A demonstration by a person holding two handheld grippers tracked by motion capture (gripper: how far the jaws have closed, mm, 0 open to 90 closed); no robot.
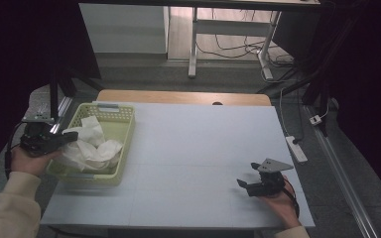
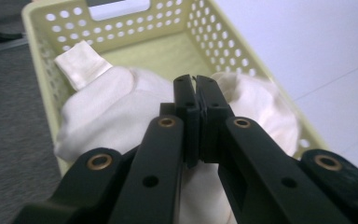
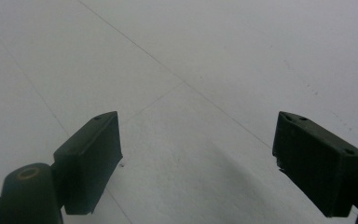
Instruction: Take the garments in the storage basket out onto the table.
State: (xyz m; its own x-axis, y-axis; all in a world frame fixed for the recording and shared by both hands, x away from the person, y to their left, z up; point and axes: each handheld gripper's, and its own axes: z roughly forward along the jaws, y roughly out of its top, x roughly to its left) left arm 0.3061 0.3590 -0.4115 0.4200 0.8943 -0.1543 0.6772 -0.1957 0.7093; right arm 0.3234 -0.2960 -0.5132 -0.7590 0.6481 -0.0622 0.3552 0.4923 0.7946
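Observation:
A pale yellow perforated basket (image 1: pixel 128 133) stands at the table's left edge with crumpled white cloth (image 1: pixel 92 145) piled in it. My left gripper (image 1: pixel 72 137) reaches in from the left, over the basket's left rim. In the left gripper view the jaws of my left gripper (image 2: pixel 196 82) are pressed together just above the cloth (image 2: pixel 116 107), and I see no fabric between them; the basket's far wall (image 2: pixel 135 29) lies beyond. Near the table's front right, my right gripper (image 1: pixel 246 173) is open and low over the bare white tabletop (image 3: pixel 214 56), its jaws (image 3: pixel 198 154) wide apart and empty.
The white table surface (image 1: pixel 203 144) stretches between basket and right gripper. A wooden edge (image 1: pixel 183 96) runs along the back. On the floor to the right lie a power strip (image 1: pixel 296 148) and cables. A metal frame post (image 1: pixel 54 99) stands by the left.

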